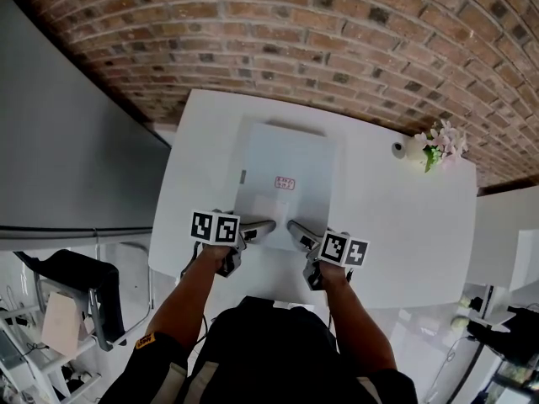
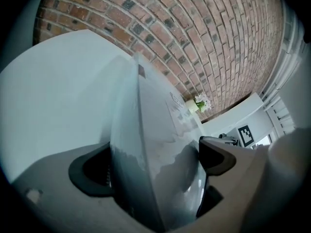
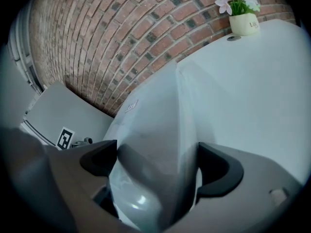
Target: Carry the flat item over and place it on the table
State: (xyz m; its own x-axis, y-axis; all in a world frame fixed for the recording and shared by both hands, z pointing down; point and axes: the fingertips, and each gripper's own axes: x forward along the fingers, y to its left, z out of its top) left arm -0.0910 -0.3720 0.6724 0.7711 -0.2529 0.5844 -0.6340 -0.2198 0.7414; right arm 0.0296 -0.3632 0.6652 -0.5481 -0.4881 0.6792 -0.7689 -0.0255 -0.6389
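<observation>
The flat item is a pale grey-white padded package with a small red label. It lies flat on the white table. My left gripper is at its near edge on the left, and my right gripper is at the same edge on the right. In the left gripper view the package fills the gap of the left gripper. Those jaws stand wide, with a sliver of the left pad showing beside the package. In the right gripper view the package bulges, pinched in the right gripper.
A small pot of pink flowers stands at the table's far right corner, with a small white round object beside it. A brick wall runs behind the table. A grey panel and a chair stand to the left.
</observation>
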